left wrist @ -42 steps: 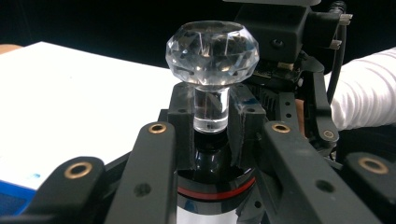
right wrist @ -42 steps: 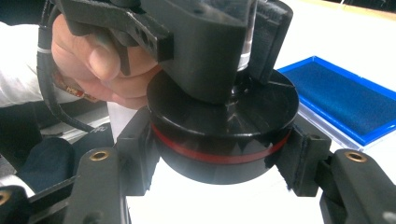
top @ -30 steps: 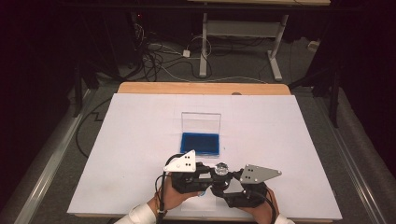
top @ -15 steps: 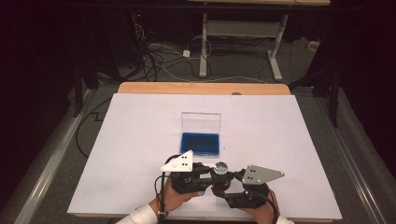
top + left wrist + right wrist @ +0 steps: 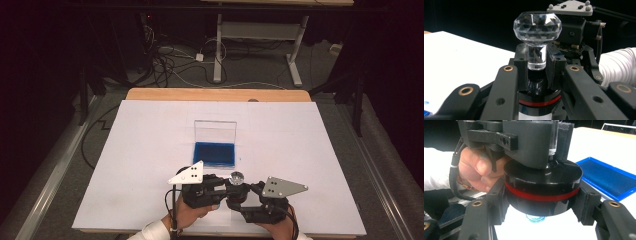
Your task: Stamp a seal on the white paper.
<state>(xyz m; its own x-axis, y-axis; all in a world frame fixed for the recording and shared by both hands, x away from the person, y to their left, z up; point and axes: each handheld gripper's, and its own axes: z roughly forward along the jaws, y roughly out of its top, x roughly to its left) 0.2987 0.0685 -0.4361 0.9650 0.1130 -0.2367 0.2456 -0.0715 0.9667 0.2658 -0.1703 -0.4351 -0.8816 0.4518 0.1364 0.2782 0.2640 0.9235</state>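
Note:
A clear faceted crystal knob (image 5: 537, 25) stands on a short clear stem (image 5: 536, 58) above a black round disc with a red band (image 5: 542, 185). My left gripper (image 5: 536, 53) is shut on the stem. My right gripper (image 5: 541, 198) is shut on the disc from both sides, just below the left one. From above, both grippers meet near the table's front edge, the left gripper (image 5: 227, 186) and the right gripper (image 5: 239, 197) under the crystal knob (image 5: 236, 177). Something small, bluish and clear (image 5: 535, 218) shows beneath the disc.
An open blue box (image 5: 214, 154) with its clear lid (image 5: 215, 131) upright stands at the middle of the white table (image 5: 310, 150), just beyond the grippers. A hand (image 5: 476, 170) holds the left gripper. Cables and desk legs lie on the floor behind the table.
The left gripper's grey plate has shifted slightly to the left. The crystal knob and the right gripper have stayed almost in place.

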